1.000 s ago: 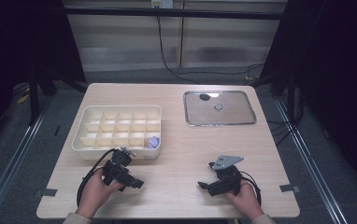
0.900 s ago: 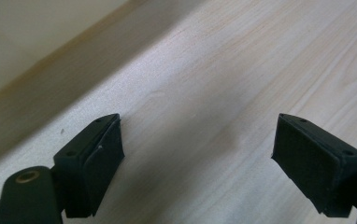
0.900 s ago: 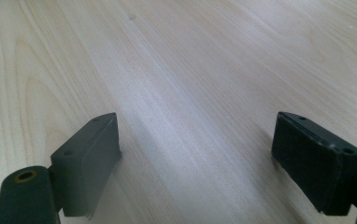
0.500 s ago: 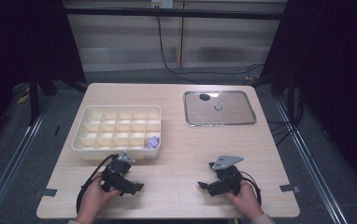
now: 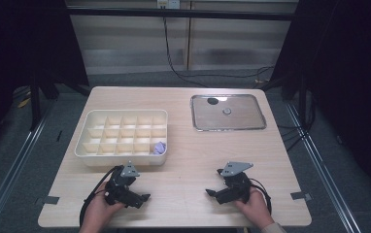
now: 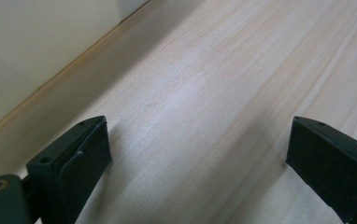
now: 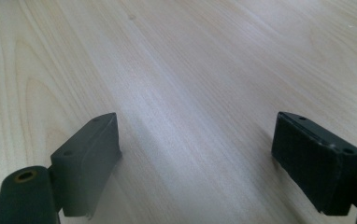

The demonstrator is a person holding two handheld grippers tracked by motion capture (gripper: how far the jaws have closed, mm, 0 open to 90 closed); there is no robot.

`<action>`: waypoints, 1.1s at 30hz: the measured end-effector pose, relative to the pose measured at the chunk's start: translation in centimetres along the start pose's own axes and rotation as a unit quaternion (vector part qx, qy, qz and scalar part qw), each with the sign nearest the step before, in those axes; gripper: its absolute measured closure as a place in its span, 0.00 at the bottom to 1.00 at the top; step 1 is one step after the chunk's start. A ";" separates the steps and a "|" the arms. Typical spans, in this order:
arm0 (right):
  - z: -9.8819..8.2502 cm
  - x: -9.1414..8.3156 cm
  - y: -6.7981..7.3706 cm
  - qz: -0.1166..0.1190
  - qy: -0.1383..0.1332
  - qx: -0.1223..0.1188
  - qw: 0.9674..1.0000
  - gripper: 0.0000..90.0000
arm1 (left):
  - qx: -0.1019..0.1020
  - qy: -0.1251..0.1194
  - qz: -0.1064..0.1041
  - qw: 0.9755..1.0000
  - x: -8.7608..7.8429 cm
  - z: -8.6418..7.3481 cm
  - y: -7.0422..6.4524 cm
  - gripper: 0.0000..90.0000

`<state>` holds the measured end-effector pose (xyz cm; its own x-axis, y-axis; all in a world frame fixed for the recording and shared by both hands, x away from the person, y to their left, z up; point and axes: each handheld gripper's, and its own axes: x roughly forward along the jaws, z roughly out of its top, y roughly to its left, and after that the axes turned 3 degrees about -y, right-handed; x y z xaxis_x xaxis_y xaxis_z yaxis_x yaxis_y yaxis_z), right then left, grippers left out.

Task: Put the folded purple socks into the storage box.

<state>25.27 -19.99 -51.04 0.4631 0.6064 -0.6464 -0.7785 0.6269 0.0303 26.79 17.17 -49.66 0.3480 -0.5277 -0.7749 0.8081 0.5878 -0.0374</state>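
Dark surroundings frame a pale wooden worktop (image 5: 183,165) where both grippers, left (image 5: 142,198) and right (image 5: 211,193), rest with fingers spread and empty, seemingly between steps; next likely means reaching the small piece (image 5: 227,111) on the metal tray (image 5: 198,124) for the compartment box (image 5: 84,145).
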 end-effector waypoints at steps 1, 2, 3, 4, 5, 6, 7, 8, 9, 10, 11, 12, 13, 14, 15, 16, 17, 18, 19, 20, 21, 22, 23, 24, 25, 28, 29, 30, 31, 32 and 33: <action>0.0 0.0 0.0 0.000 0.000 0.000 1.000 0.16 | 0.005 0.001 0.000 1.000 0.0 0.0 -0.1 0.04; 0.0 0.0 0.0 0.000 0.000 0.001 1.000 0.16 | 0.004 -0.001 -0.003 1.000 0.1 -0.1 -0.1 0.02; 0.0 0.0 0.0 0.000 0.000 0.001 1.000 0.16 | 0.006 -0.004 0.000 1.000 0.2 -0.2 -0.2 0.00; 0.0 0.0 0.0 0.000 0.000 0.001 1.000 0.16 | 0.006 -0.007 -0.003 1.000 0.2 -0.2 -0.1 0.00; 0.0 0.0 0.0 0.000 0.000 0.000 1.000 0.16 | 0.007 -0.008 -0.005 1.000 0.1 -0.3 -0.1 0.00; 0.0 0.0 0.0 0.000 0.000 0.000 1.000 0.16 | 0.007 -0.012 -0.005 1.000 0.1 -0.4 -0.1 0.00; 0.0 0.0 0.0 0.000 0.000 0.000 1.000 0.16 | 0.009 -0.015 -0.002 1.000 0.1 -0.4 -0.1 0.00; 0.0 0.0 0.0 0.000 0.000 0.000 1.000 0.16 | 0.011 -0.016 -0.002 1.000 0.1 -0.5 0.0 0.00; 0.0 0.0 0.0 0.000 0.000 0.000 1.000 0.16 | 0.009 -0.021 -0.002 1.000 0.1 -0.6 0.0 0.00; 0.0 0.0 0.0 0.000 0.000 0.000 1.000 0.16 | 0.008 -0.024 0.000 1.000 0.1 -0.7 0.0 0.00; 0.0 0.0 0.0 0.000 0.000 0.000 1.000 0.16 | 0.010 -0.025 0.002 1.000 0.1 -0.7 0.0 0.00; 0.0 0.0 0.0 0.000 0.000 0.000 1.000 0.16 | 0.009 -0.026 0.001 1.000 0.1 -0.8 0.0 0.00; 0.0 0.0 0.0 0.000 -0.001 -0.001 1.000 0.16 | 0.007 -0.030 -0.001 1.000 0.1 -0.8 0.0 0.00; 0.0 0.0 0.0 0.000 -0.001 -0.001 1.000 0.16 | 0.008 -0.032 -0.002 0.999 0.1 -0.9 0.0 0.00; 0.0 0.0 0.0 -0.001 -0.001 0.000 1.000 0.16 | 0.007 -0.033 -0.001 0.999 0.1 -0.9 0.0 0.00; 0.0 0.0 0.0 -0.001 -0.001 0.000 1.000 0.16 | 0.007 -0.034 0.000 0.999 0.1 -0.9 0.0 0.00; 0.0 0.0 0.0 -0.001 -0.001 0.000 1.000 0.16 | 0.006 -0.037 0.000 0.999 0.1 -1.0 0.0 0.00; 0.0 0.0 0.0 -0.001 -0.001 -0.001 1.000 0.16 | 0.005 -0.041 0.000 0.999 0.2 -1.0 0.0 0.00; 0.0 0.0 0.0 -0.001 -0.001 -0.001 1.000 0.16 | 0.006 -0.043 0.000 0.999 0.2 -1.0 0.0 0.00; 0.0 0.0 0.0 -0.001 -0.001 -0.001 1.000 0.16 | 0.007 -0.041 0.003 0.999 0.1 -1.1 0.0 0.00; 0.0 0.0 0.0 -0.001 -0.001 -0.001 1.000 0.16 | 0.006 -0.045 0.004 0.999 0.2 -1.1 0.0 0.00; 0.0 0.0 0.0 -0.001 -0.001 -0.001 1.000 0.16 | 0.005 -0.052 0.003 0.999 0.2 -1.2 0.1 0.00; 0.0 0.0 0.0 -0.001 -0.001 -0.001 1.000 0.16 | 0.006 -0.055 0.004 0.998 0.2 -1.3 0.1 0.00; 0.0 0.0 0.0 -0.001 -0.001 -0.001 1.000 0.16 | 0.007 -0.059 0.006 0.998 0.2 -1.4 0.1 0.00; 0.0 0.0 0.0 -0.001 -0.001 -0.001 1.000 0.16 | 0.007 -0.062 0.004 0.998 0.2 -1.5 0.1 0.00; 0.0 0.0 0.0 -0.001 -0.001 -0.001 1.000 0.16 | 0.006 -0.067 0.007 0.998 0.2 -1.6 0.1 0.00; 0.0 0.0 0.0 -0.001 -0.001 -0.001 1.000 0.16 | 0.007 -0.067 0.008 0.998 0.2 -1.6 0.1 0.00; 0.0 0.0 0.0 -0.001 -0.001 -0.001 1.000 0.16 | 0.006 -0.069 0.008 0.998 0.2 -1.6 0.1 0.00; 0.0 0.0 0.0 -0.001 -0.001 -0.001 1.000 0.16 | 0.006 -0.067 0.008 0.998 0.2 -1.6 0.1 0.00; 0.0 0.0 0.0 -0.001 -0.001 -0.001 1.000 0.16 | 0.006 -0.067 0.008 0.998 0.2 -1.6 0.1 0.00; 0.0 0.0 0.0 -0.001 -0.001 -0.001 1.000 0.16 | 0.005 -0.069 0.008 0.998 0.2 -1.6 0.1 0.00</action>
<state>25.25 -19.98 -51.05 0.4658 0.6058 -0.6450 -0.7780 0.6276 0.0276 26.17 18.08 -50.86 0.4222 -0.5986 -0.6808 0.8069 0.5903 -0.0186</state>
